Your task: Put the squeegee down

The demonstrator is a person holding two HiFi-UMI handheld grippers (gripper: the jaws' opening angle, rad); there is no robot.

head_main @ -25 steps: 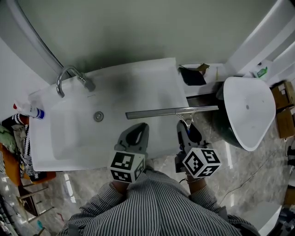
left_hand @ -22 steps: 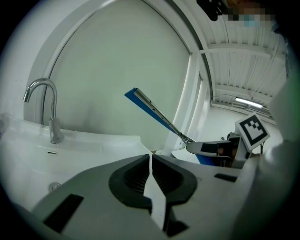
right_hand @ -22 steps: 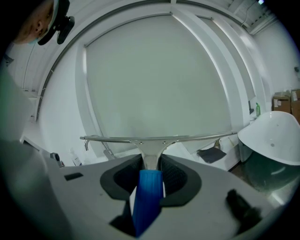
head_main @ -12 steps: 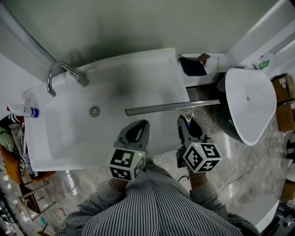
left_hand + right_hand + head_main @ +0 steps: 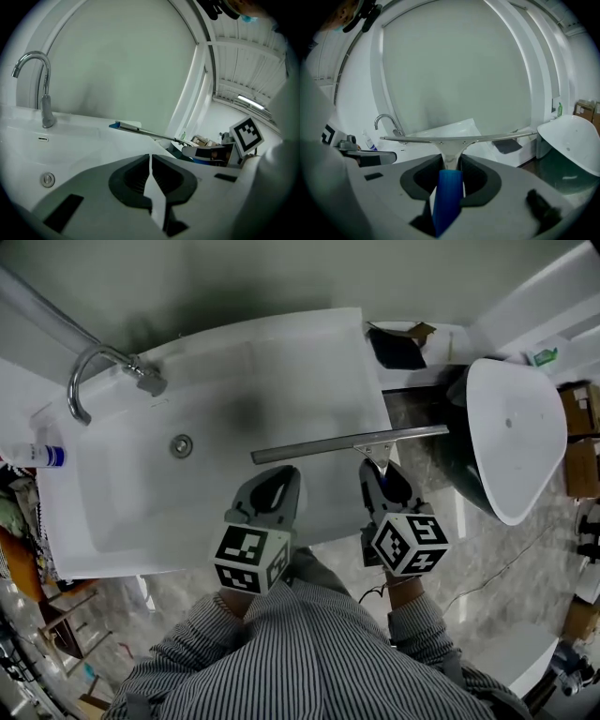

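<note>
1. Head view: both grippers are held out from striped sleeves at the 6 o'clock edge of the frame, and both are pointed toward 12 o'clock and angled downward
2. The right gripper is carried at the right-hand corner of the white basin, with its marker cube nearest the body
3. The squeegee is clamped by its handle in the right gripper. Its long blade is set crosswise just at 12 o'clock of the jaw tips and runs from 9 o'clock over the basin to 3 o'clock past the basin's edge, the 3 o'clock end being a little higher in the frame
4. Whether the blade touches the basin cannot be told
5. In the right gripper view, the jaws of the right gripper are seen closed on the blue handle of the squeegee, whose metal neck rises out at 12 o'clock to the level blade
6. The left gripper is held beside the right one, at its 9 o'clock, over the basin's near rim
7. In the left gripper view, the jaws of the left gripper are seen brought together with nothing between them, and the squeegee is seen at 1 o'clock beyond them
8. A faucet is mounted at the basin's 10 o'clock corner, and a drain is set in its floor
</note>
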